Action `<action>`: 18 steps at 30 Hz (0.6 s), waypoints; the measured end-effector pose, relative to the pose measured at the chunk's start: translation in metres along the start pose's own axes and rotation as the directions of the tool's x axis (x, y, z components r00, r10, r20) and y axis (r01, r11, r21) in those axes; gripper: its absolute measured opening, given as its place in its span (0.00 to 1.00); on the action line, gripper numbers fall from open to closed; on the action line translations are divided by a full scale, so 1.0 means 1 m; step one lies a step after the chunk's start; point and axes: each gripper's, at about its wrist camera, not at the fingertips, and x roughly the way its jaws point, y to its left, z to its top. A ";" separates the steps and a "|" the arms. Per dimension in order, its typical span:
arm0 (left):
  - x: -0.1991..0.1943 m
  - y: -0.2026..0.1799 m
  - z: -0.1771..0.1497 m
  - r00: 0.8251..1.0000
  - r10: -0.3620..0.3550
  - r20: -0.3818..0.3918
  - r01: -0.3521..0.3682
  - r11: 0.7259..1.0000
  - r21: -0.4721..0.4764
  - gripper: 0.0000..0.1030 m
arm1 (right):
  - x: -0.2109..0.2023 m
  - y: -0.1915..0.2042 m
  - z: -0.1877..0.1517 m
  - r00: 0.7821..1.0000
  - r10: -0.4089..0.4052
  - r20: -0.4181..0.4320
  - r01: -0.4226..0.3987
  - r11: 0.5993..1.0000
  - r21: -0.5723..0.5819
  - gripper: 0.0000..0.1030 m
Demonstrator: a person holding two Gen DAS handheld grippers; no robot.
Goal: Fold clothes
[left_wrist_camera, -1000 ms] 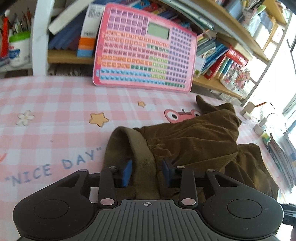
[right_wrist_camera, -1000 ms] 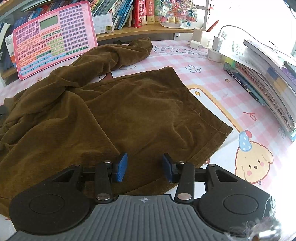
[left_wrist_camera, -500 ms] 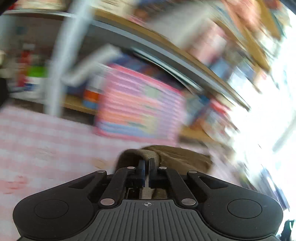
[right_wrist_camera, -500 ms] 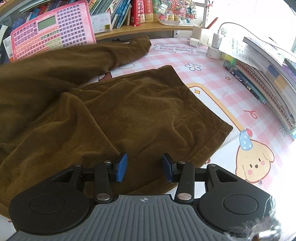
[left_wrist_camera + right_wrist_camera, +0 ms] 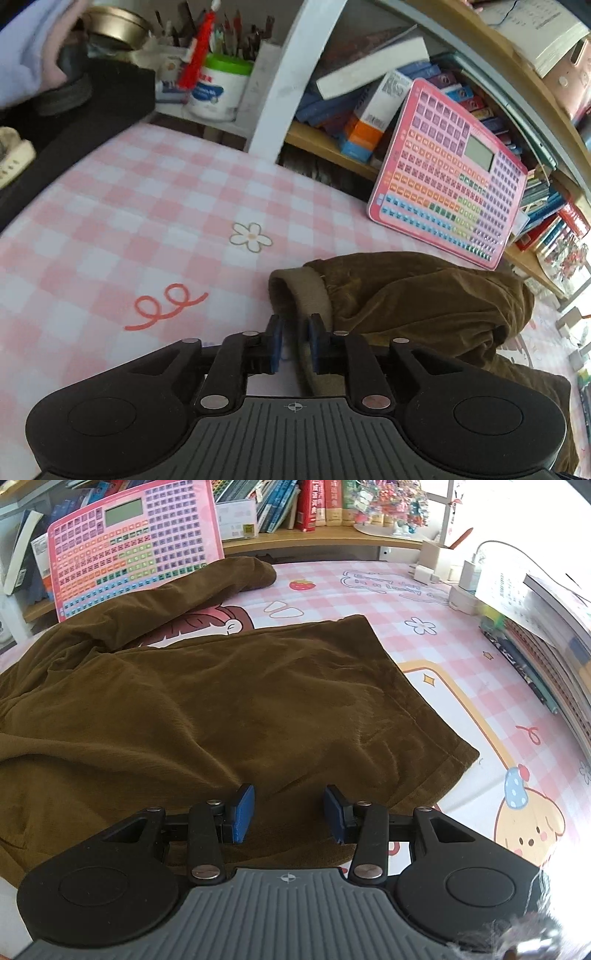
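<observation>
Brown corduroy trousers (image 5: 221, 709) lie spread on the pink checked tablecloth (image 5: 147, 221). Their lighter ribbed waistband (image 5: 306, 291) stands in a loop right in front of my left gripper (image 5: 295, 343). The band's lower stretch runs between that gripper's blue pads. The jaws are opening, with a narrow gap, and the pads do not press on the band. My right gripper (image 5: 289, 812) hovers open over one flat trouser leg, close to its hem (image 5: 443, 771), with only cloth below it. The other leg trails toward the back.
A pink toy keyboard (image 5: 443, 173) leans on a bookshelf behind the trousers. A pen pot (image 5: 218, 88) and a black object (image 5: 74, 122) stand at the far left. In the right wrist view, stacked books (image 5: 546, 635) and chargers (image 5: 461, 587) line the right edge.
My left gripper shut on the waistband, swung it left across the table, and now its jaws have parted again. The trousers' top pulled out leftward. My right gripper stayed put.
</observation>
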 end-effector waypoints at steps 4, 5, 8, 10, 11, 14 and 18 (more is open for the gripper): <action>-0.022 0.005 -0.009 1.000 -0.003 0.008 0.004 0.999 -0.032 0.19 | 0.000 -0.001 0.000 1.000 0.011 0.005 -0.011 1.000 -0.017 0.40; -0.027 0.006 -0.013 1.000 -0.005 0.010 0.005 0.999 -0.043 0.19 | 0.000 -0.001 0.000 1.000 0.015 0.005 -0.015 1.000 -0.020 0.40; -0.041 0.007 -0.022 1.000 -0.011 0.009 0.012 0.997 -0.071 0.19 | 0.000 -0.002 0.000 1.000 0.022 0.010 -0.022 0.999 -0.028 0.40; -0.046 0.007 -0.027 1.000 -0.021 0.004 0.021 0.997 -0.079 0.19 | 0.000 -0.002 -0.001 1.000 0.025 0.014 -0.024 0.999 -0.033 0.40; -0.048 0.006 -0.030 1.000 -0.029 -0.001 0.029 0.996 -0.080 0.19 | 0.000 -0.002 -0.002 1.000 0.026 0.017 -0.025 0.999 -0.036 0.40; -0.054 0.003 -0.037 0.998 -0.053 -0.019 0.051 0.995 -0.082 0.24 | 0.001 -0.002 -0.001 0.999 0.028 0.018 -0.027 0.999 -0.040 0.40; -0.051 -0.003 -0.044 0.996 -0.072 -0.060 0.068 0.995 -0.078 0.37 | 0.000 -0.002 0.000 1.000 0.027 0.017 -0.026 0.999 -0.019 0.39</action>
